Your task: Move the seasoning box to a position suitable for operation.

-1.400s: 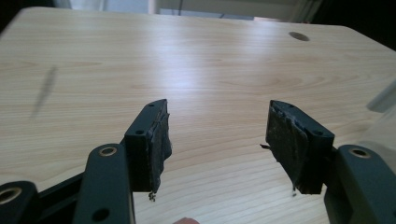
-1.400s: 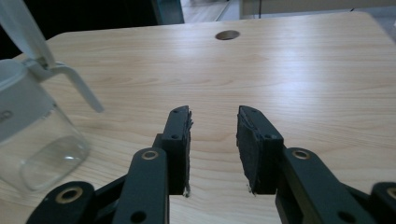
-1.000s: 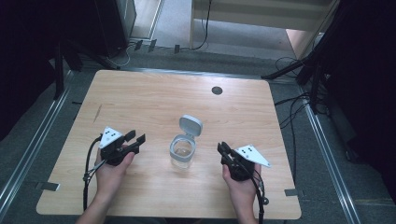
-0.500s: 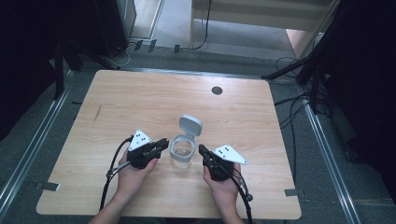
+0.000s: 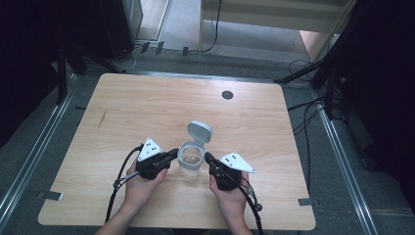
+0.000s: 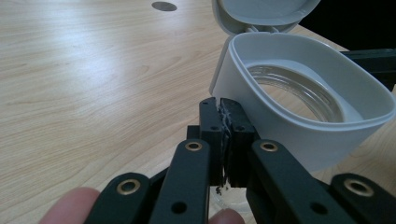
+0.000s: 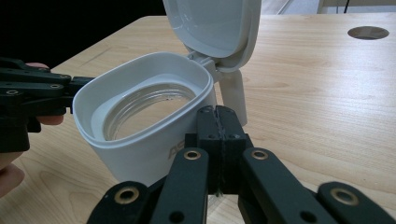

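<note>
From the high view, a clear jar [image 5: 191, 159] with a white collar and a flip lid [image 5: 200, 131] standing open sits on the desk [image 5: 147, 107], toward the person's side of the middle. The left claw [image 5: 172, 152] comes at it from one side and the right claw [image 5: 207, 157] from the other, each tip just beside the collar; whether they touch it I cannot tell from up here.

In the left gripper view, the claw [image 6: 223, 122] has its jaws pressed together on nothing, the tip close under the collar's [image 6: 299, 135] outer wall. The glass mouth inside looks thick and rigid (likely the heaviest part), and the jar appears empty, so it should be moderately light but breakable if tipped.

In the right gripper view, the claw [image 7: 218, 125] is likewise closed on nothing, near the hinge side of the collar [image 7: 140, 149]. The lid [image 7: 210, 28] stands upright on a thin hinge, probably the weakest place to grab. The plastic collar looks smooth and slightly slippery; a grip across its wall, or pressure from both sides at once, seems the safest hold.
</note>
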